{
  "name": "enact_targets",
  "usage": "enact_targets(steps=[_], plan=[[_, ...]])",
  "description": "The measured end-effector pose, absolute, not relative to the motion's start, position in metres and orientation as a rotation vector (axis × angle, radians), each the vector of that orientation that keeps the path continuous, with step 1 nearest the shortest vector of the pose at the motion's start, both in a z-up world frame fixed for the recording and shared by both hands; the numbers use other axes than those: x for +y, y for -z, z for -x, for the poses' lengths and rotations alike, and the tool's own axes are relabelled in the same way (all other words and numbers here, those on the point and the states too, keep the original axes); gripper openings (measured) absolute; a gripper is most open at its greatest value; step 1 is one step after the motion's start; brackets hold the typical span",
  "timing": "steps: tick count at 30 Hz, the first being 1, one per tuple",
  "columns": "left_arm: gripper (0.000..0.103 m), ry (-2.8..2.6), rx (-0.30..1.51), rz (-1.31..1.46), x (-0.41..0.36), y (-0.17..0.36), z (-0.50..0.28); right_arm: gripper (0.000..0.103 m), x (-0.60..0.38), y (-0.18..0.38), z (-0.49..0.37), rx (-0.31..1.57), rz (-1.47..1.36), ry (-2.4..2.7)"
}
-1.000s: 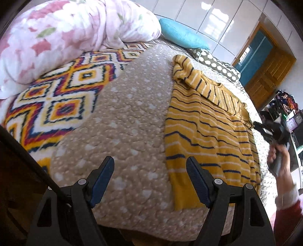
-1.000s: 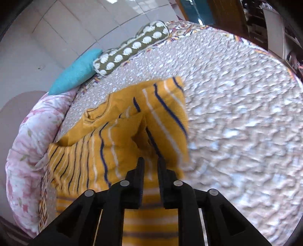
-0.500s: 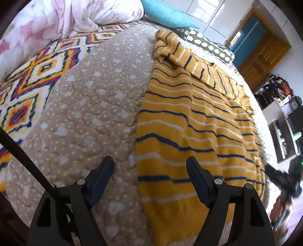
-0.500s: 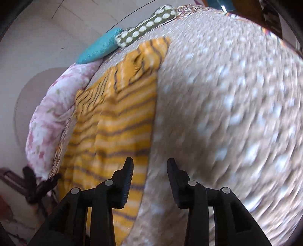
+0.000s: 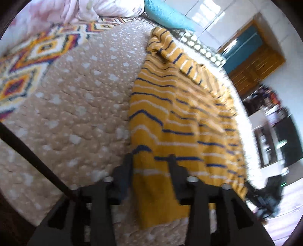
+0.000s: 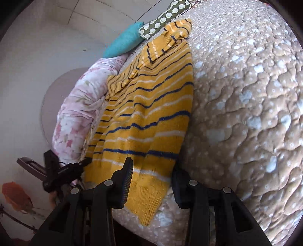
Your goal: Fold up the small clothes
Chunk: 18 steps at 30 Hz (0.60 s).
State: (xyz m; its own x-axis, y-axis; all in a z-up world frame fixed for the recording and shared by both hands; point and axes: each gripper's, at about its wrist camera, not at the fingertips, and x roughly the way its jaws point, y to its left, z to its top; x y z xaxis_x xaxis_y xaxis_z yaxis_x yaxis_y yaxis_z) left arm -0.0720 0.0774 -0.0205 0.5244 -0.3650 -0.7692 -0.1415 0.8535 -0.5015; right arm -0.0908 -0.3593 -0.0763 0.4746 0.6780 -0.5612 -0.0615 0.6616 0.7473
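At the bottom of each wrist view, my two tools bracket the near hem of the striped sweater. My left hand-held gripper has just been closing, with the hem's left corner between its jaws; blur keeps me from telling whether the pads press yet. My right hand-held gripper has just been opening and now stands parted over the hem's right corner, not pinching. The sweater lies lengthwise on the bed, sleeves already folded in across the chest, so I judge the side folds done. Bringing the hem up toward the collar remains. Beyond, the teal pillow sits upper centre.
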Motion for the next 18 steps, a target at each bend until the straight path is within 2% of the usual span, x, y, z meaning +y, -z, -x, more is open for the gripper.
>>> enact_targets(steps=[2,14,15,17,18], plan=[[0.052,0.175,1.005,0.592,0.076,0.022,0.067,0.042,-0.355,0.078,0.09,0.977,-0.745,-0.52],[0.051,0.233,1.007,0.619,0.053,0.026,0.069,0.041,-0.326,0.077,0.082,0.965,-0.786,-0.577],[0.049,0.231,1.009,0.614,0.052,0.026,0.072,0.041,-0.325,0.077,0.085,0.966,-0.79,-0.586],[0.031,0.227,1.019,0.607,0.051,0.026,0.075,0.037,-0.323,0.078,0.089,0.968,-0.791,-0.592],[0.028,0.218,1.028,0.604,0.051,0.028,0.074,0.037,-0.322,0.078,0.089,0.968,-0.788,-0.59]])
